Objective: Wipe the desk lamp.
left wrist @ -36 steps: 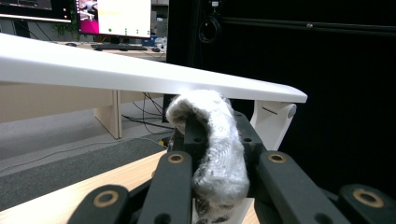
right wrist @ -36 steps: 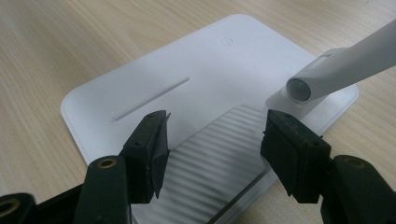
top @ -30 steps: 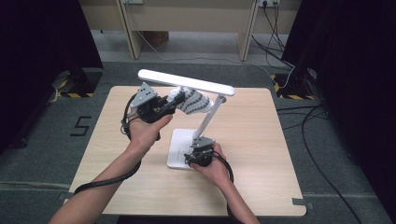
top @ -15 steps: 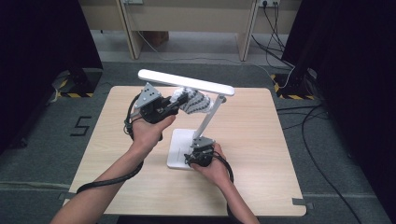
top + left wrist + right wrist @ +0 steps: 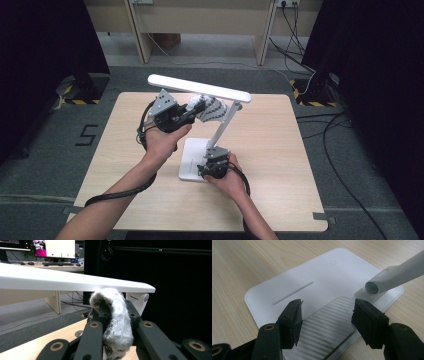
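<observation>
Your left gripper (image 5: 197, 107) clamps grey cloth (image 5: 115, 322), cloth pressed up under white lamp head (image 5: 199, 88). Your right gripper (image 5: 327, 315) jaws wide apart, resting on lamp base (image 5: 317, 282), nothing gripped. Lamp stands mid table (image 5: 280, 165), arm (image 5: 223, 127) tilted.

Overhead: long white lamp head (image 5: 199, 88) bars the way above.
Middle: slanted white lamp arm (image 5: 222, 127) and flat white base (image 5: 192, 157) block.
Edges: light wooden table (image 5: 280, 150) lies open.
</observation>
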Action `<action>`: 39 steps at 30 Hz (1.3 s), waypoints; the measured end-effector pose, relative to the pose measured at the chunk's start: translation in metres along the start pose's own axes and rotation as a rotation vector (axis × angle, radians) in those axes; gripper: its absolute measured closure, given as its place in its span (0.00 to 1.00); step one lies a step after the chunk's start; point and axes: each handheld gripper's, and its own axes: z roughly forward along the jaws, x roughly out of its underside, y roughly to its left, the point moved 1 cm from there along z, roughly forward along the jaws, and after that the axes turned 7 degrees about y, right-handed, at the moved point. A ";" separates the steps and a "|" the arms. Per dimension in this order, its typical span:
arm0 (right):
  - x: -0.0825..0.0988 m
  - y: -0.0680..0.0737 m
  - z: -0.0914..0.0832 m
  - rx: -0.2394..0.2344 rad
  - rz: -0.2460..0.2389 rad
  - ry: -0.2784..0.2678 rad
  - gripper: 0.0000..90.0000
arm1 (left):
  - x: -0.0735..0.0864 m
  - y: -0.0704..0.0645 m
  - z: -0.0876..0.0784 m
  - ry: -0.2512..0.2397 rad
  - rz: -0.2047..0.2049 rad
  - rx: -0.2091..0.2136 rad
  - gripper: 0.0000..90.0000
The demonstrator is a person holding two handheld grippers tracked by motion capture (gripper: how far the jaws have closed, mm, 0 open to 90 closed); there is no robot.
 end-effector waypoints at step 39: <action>0.000 0.000 0.000 0.000 -0.003 0.000 0.46 | -0.002 -0.015 0.012 0.011 0.019 0.034 0.88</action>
